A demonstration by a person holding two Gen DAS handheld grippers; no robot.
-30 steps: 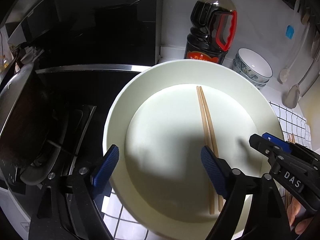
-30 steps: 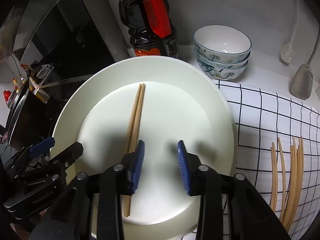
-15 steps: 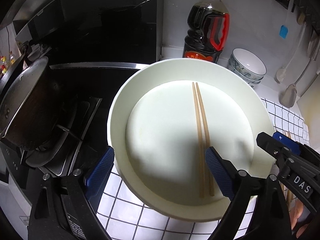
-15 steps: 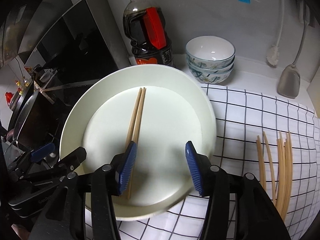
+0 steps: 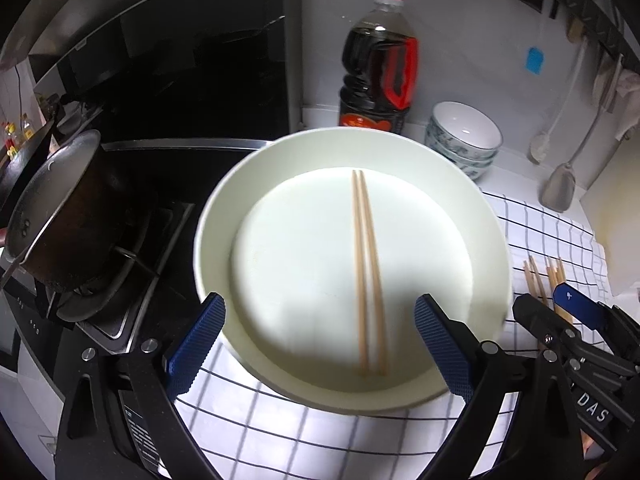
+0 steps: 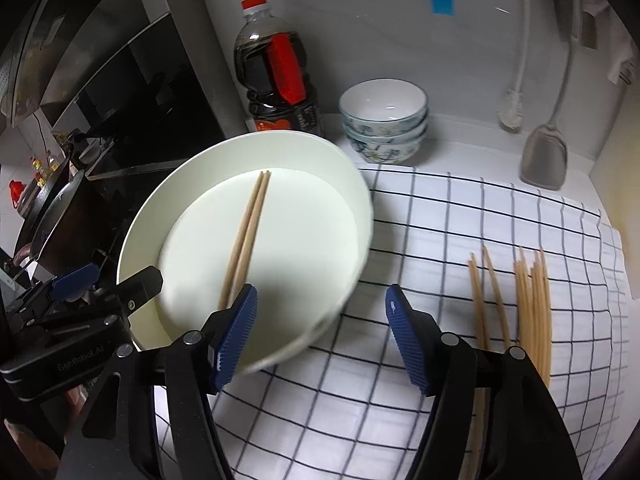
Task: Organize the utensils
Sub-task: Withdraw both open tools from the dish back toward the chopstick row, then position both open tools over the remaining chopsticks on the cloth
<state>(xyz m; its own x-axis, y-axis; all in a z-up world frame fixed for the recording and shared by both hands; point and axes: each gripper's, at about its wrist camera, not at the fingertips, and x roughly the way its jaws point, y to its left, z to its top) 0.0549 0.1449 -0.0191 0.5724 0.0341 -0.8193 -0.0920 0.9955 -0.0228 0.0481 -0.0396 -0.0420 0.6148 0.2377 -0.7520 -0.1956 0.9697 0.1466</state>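
A pair of wooden chopsticks (image 5: pixel 366 264) (image 6: pixel 246 236) lies side by side on the white plate (image 5: pixel 280 152) (image 6: pixel 160 208). My left gripper (image 5: pixel 320 308) hovers over the plate's near edge. Its jaws are opening, wide apart, with nothing pressed between the blue pads. My right gripper (image 6: pixel 322 294) hangs over the plate's near right rim. Its jaws are opening too, and the left pad covers the near ends of the chopsticks without gripping them. Several loose chopsticks (image 6: pixel 532 296) (image 5: pixel 548 276) lie on the checked cloth (image 6: pixel 440 240) to the right.
A dark sauce bottle (image 5: pixel 376 72) (image 6: pixel 280 76) and stacked patterned bowls (image 5: pixel 464 136) (image 6: pixel 384 120) stand by the back wall. A pot (image 5: pixel 68 216) sits on the stove at left. A spatula (image 6: pixel 544 160) and a brush (image 6: pixel 510 108) hang at the right.
Both grippers have drawn back and up from the plate, and their jaws have widened, the right one markedly. The chopstick pair stays on the plate.
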